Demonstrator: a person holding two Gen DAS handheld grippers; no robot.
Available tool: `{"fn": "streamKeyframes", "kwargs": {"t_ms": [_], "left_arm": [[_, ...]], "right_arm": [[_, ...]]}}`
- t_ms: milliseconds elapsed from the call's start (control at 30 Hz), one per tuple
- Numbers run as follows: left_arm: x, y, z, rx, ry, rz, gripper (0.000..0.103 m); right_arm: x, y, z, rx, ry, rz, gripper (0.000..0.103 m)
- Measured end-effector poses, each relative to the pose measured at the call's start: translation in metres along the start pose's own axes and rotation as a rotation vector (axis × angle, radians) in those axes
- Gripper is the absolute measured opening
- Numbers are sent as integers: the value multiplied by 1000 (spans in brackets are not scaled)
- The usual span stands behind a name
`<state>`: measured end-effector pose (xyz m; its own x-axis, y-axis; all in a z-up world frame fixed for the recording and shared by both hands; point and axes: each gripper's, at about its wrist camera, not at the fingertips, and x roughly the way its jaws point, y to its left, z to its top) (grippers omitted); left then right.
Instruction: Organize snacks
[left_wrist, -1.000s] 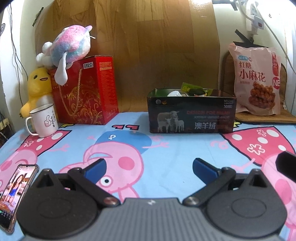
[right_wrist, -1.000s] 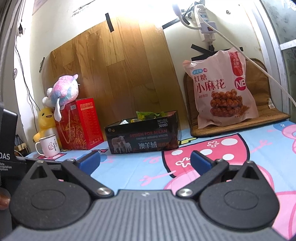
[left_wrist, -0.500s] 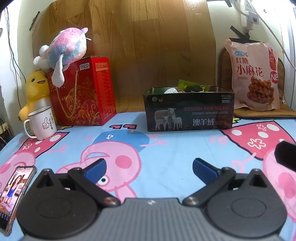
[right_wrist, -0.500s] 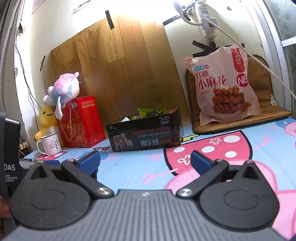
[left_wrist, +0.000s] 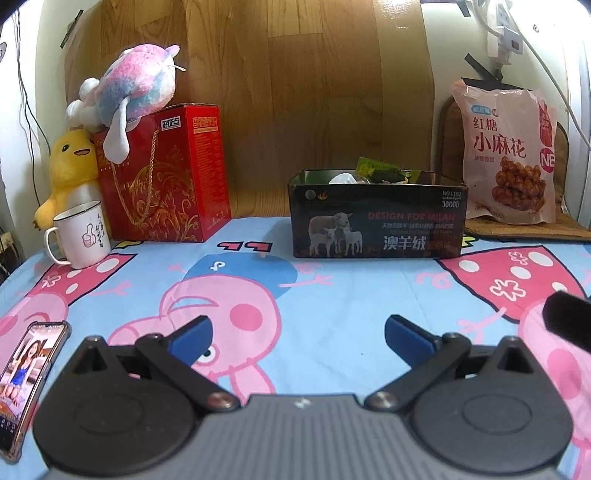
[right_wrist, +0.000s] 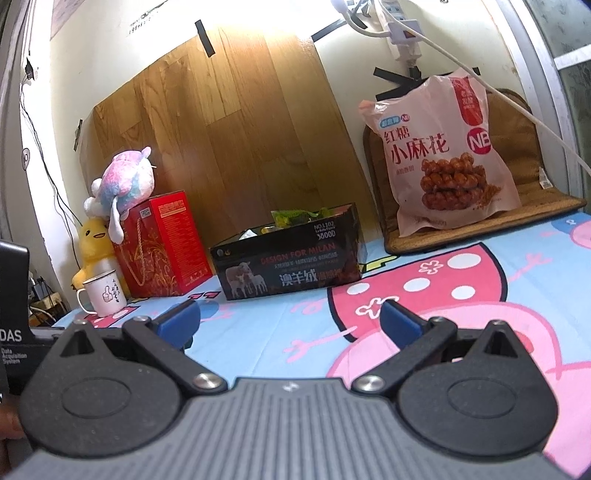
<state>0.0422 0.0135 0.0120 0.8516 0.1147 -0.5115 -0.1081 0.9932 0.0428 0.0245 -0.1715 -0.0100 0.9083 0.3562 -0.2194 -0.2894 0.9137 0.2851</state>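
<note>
both empty, spread wide: left gripper (left_wrist: 297, 334), right gripper (right_wrist: 290, 319), well short of dark box (left_wrist: 376, 214). snack bag (right_wrist: 443, 155) upright just right of box. probably approach step; next, reaching for bag.

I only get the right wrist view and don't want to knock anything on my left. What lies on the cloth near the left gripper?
Observer: A phone lies flat on the cloth with its screen lit, just left of the left gripper.
Operator: Is that gripper holding anything?
Observer: No, its jaws stand open with only cloth showing between them.
</note>
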Motion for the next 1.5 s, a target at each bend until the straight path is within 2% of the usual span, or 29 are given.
{"fn": "streamKeyframes", "kwargs": {"t_ms": [233, 433, 667, 1500], "left_arm": [[-1, 0, 1, -2, 24, -5, 103], [4, 0, -1, -5, 80, 0, 103], [7, 0, -1, 9, 114, 26, 103], [9, -1, -2, 27, 129, 32, 103]], "right_arm": [[1, 0, -1, 0, 16, 7, 103], [2, -1, 0, 7, 23, 10, 103], [3, -2, 0, 9, 28, 18, 103], [4, 0, -1, 11, 40, 28, 103]]}}
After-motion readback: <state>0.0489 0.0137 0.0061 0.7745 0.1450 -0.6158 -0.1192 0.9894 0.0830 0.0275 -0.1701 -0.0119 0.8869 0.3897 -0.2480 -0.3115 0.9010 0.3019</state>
